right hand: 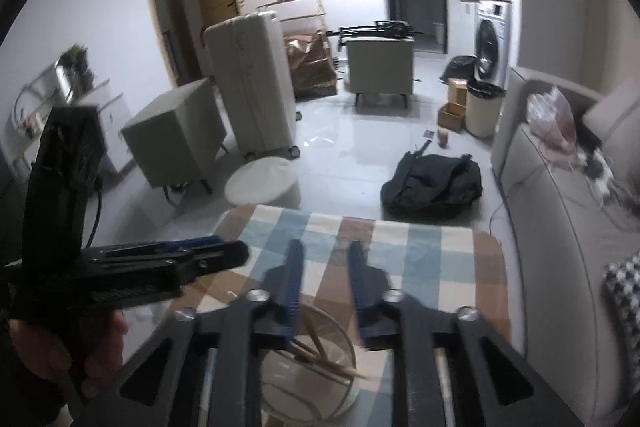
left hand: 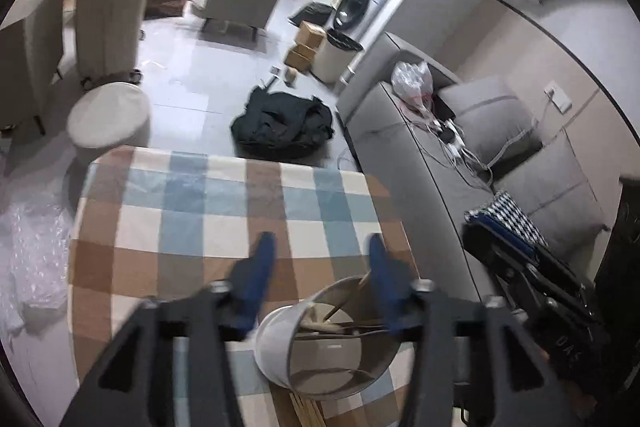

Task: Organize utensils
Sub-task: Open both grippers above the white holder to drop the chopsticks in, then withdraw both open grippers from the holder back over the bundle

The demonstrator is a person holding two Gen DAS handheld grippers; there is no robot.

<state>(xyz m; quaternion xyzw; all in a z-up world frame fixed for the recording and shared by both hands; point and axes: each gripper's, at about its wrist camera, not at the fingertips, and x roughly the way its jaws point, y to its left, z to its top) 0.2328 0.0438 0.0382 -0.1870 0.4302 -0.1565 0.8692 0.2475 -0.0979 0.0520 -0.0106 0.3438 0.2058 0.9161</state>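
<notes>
A white round holder [left hand: 320, 347] stands on the checked tablecloth [left hand: 200, 211] with several wooden utensils [left hand: 332, 323] in it. My left gripper [left hand: 320, 247] is open and empty, its fingers above and beyond the holder's rim. In the right wrist view the holder [right hand: 308, 375] sits below my right gripper [right hand: 326, 251], with wooden sticks [right hand: 320, 359] leaning inside. The right gripper is open and empty over the holder. The left gripper's body [right hand: 132, 271] shows at the left there.
A grey sofa [left hand: 420, 155] with cushions and cables runs along the table's right side. A black bag [left hand: 284, 123] lies on the floor beyond the table. A round white stool [left hand: 108, 119] and suitcases [right hand: 252, 83] stand at the far left.
</notes>
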